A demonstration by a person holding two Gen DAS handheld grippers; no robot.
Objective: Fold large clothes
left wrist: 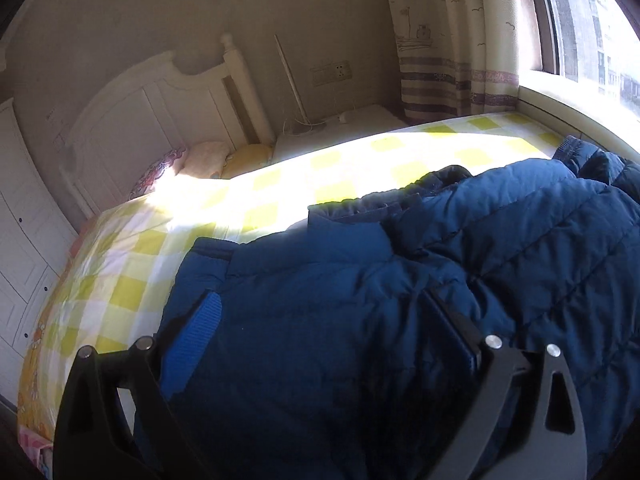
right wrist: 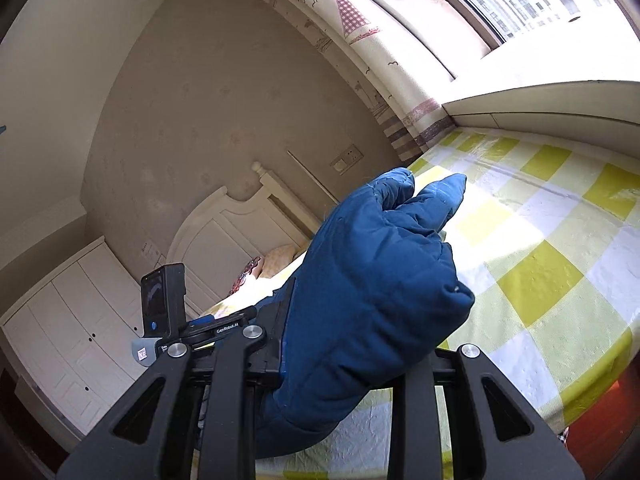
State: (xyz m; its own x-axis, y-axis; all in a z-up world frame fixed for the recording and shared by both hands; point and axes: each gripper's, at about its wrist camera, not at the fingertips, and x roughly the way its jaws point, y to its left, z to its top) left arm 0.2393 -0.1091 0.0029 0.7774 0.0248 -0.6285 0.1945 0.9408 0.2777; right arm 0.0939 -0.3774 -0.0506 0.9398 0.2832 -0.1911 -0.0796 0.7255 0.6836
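Observation:
A large dark blue quilted jacket [left wrist: 400, 280] lies on the bed, spread from the near edge toward the window side. My left gripper [left wrist: 320, 340] has its jaws around a thick fold of the jacket; the blue left pad [left wrist: 196, 340] shows, the right finger [left wrist: 460, 332] presses into the cloth. In the right wrist view a bunched part of the jacket [right wrist: 380, 280] stands up between the fingers of my right gripper [right wrist: 352, 352], which is shut on it above the bed. The left gripper's body [right wrist: 164, 300] shows at the left.
The bed has a yellow-and-white checked sheet [left wrist: 280, 184] [right wrist: 540, 240]. A white headboard [left wrist: 160, 112], pillows [left wrist: 208, 156] and a white wardrobe [right wrist: 80, 320] lie at the left. A curtain [left wrist: 460, 40] and a window ledge [right wrist: 540, 108] border the far side.

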